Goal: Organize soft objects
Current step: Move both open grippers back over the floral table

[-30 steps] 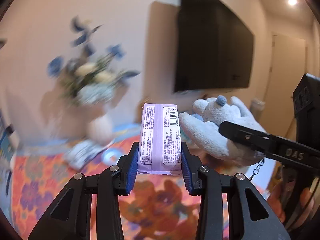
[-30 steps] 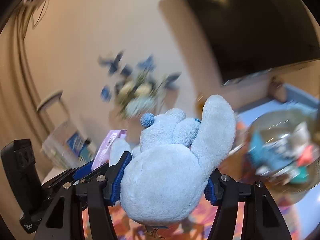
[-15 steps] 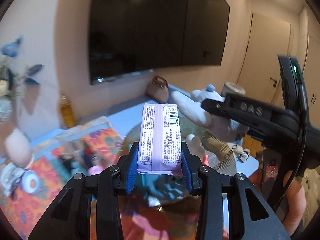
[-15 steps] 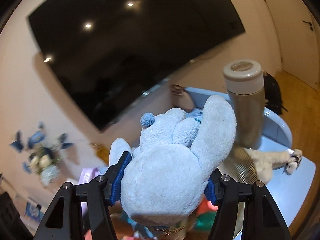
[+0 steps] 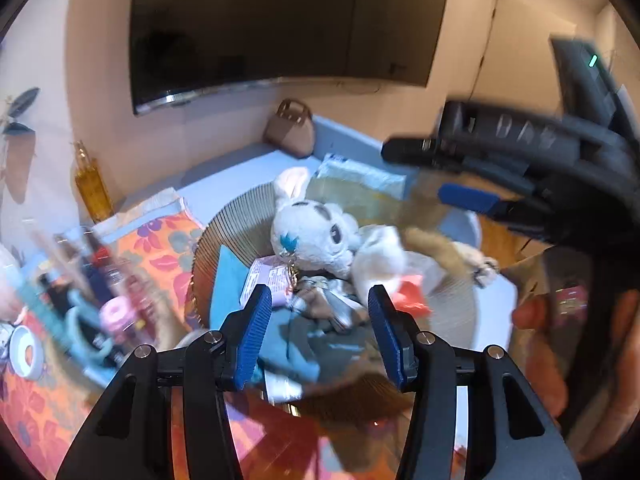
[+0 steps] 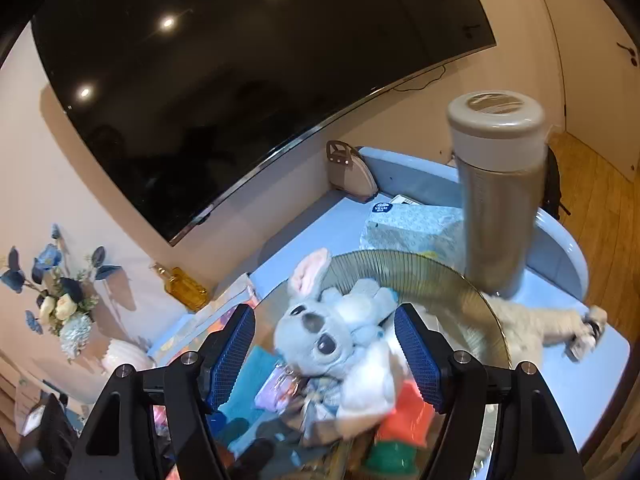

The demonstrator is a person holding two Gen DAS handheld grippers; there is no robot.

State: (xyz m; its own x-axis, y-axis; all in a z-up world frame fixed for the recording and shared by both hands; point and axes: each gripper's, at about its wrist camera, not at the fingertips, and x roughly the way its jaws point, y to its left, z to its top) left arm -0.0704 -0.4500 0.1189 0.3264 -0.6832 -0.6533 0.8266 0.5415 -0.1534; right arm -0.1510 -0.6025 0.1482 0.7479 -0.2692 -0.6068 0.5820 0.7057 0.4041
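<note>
Both grippers hang over the ribbed glass bowl, left gripper and right gripper each spread wide and holding nothing, with the pale blue plush flopped face-up on the pile inside, purple packet just left of it.

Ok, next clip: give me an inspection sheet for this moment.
Surface: blue table, floral cloth at its left.
Job's things: blue plush and purple packet lie in the ribbed basket with other soft items.
Clutter: steel flask, tissue pack, amber bottle, handbag, flowers.
Grippers: left gripper and right gripper open, empty, above the basket.
Cables: one thin cable under the TV.
Surroundings: beige wall, wooden floor.
</note>
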